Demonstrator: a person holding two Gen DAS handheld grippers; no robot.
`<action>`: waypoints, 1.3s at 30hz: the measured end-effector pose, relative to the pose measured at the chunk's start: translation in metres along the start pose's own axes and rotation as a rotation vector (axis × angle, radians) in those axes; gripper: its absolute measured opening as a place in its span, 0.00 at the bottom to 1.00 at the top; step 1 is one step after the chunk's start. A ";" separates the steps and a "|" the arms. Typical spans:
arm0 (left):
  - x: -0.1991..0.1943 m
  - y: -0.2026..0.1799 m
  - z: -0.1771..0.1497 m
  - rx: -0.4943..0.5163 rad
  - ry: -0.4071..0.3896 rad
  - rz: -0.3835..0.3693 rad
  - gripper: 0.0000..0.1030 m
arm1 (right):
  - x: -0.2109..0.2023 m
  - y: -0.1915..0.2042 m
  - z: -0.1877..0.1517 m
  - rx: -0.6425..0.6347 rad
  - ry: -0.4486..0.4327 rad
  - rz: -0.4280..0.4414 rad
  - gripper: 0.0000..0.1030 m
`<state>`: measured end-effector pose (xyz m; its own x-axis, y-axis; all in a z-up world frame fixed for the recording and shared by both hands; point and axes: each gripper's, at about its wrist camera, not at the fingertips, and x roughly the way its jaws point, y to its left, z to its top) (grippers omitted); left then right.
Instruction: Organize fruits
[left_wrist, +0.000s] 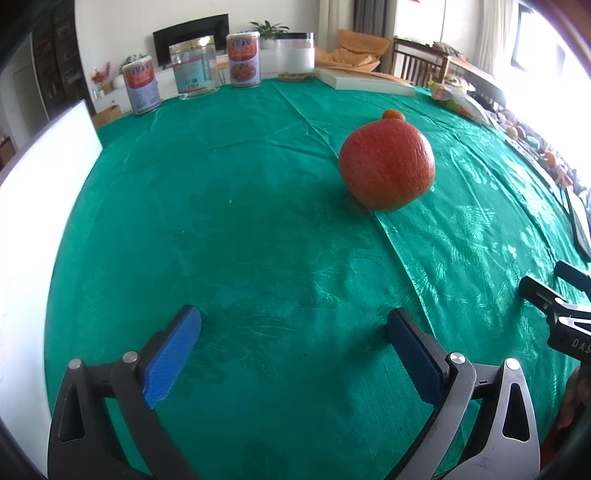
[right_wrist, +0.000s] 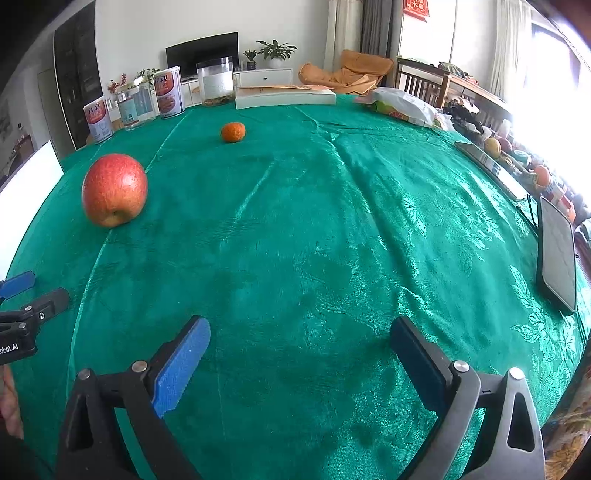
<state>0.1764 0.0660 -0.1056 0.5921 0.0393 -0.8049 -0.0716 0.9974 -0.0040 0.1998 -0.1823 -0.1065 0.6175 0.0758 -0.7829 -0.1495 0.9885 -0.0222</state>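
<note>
**Two fruits on the green desk, both tools empty**

A shiny green patterned cloth (right_wrist: 332, 221) covers the desk. Along its far edge stand printed tins (left_wrist: 243, 59), clear jars (left_wrist: 295, 53) and a flat white box (right_wrist: 284, 98); a phone (right_wrist: 557, 254) lies near the right edge. Behind are a dark screen, potted plants, wooden chairs and bright windows. A white board (left_wrist: 40, 192) stands at the left.

The red apple (right_wrist: 114, 188) rests on the cloth, well ahead of the tools. The small orange (right_wrist: 232, 132) sits farther back, apart from it.

The left tool (left_wrist: 295, 350) and right tool (right_wrist: 301, 354) are side by side, both tilted down over bare cloth, jaws spread wide with nothing between them.
</note>
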 end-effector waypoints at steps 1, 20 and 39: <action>0.000 0.000 0.000 0.002 0.001 0.000 0.99 | 0.001 -0.001 0.000 0.006 0.005 0.007 0.97; -0.008 -0.006 0.007 0.035 0.028 -0.103 0.98 | 0.001 0.004 -0.001 -0.034 0.007 0.050 1.00; 0.018 -0.047 0.087 0.049 -0.056 -0.145 0.70 | 0.002 0.006 0.001 -0.043 0.008 0.057 1.00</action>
<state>0.2607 0.0247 -0.0682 0.6372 -0.1034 -0.7637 0.0561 0.9946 -0.0878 0.2004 -0.1764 -0.1077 0.6006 0.1303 -0.7889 -0.2173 0.9761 -0.0042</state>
